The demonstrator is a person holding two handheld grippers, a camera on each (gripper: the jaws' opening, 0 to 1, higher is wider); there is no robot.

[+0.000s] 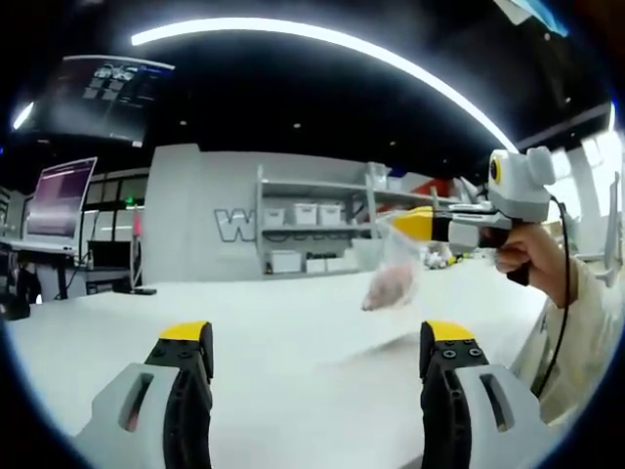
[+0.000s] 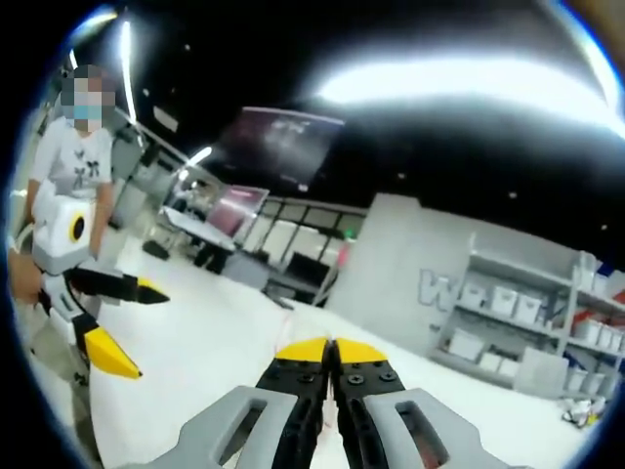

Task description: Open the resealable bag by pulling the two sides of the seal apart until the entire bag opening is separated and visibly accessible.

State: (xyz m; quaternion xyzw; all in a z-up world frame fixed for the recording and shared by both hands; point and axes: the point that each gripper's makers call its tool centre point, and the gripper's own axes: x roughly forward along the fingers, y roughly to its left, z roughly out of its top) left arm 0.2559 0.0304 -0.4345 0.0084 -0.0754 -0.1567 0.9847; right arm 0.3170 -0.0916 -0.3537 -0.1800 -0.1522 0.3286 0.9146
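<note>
Right gripper [image 1: 422,224] is clamped on the top edge of the resealable bag [image 1: 394,277], hanging it clear above the tabletop [image 1: 293,332] near its far right edge, likely to present the seal, while left gripper [image 1: 317,347] is wide open, empty, not yet gripping the other side.

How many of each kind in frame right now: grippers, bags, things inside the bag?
Grippers: 2, left gripper with jaws apart, right gripper with jaws together, pinching the bag's top edge.
Resealable bags: 1, clear resealable bag hanging from the right gripper above the white table.
Items in the bag: 1, a pinkish lump, too blurred to identify.
Total: 4
</note>
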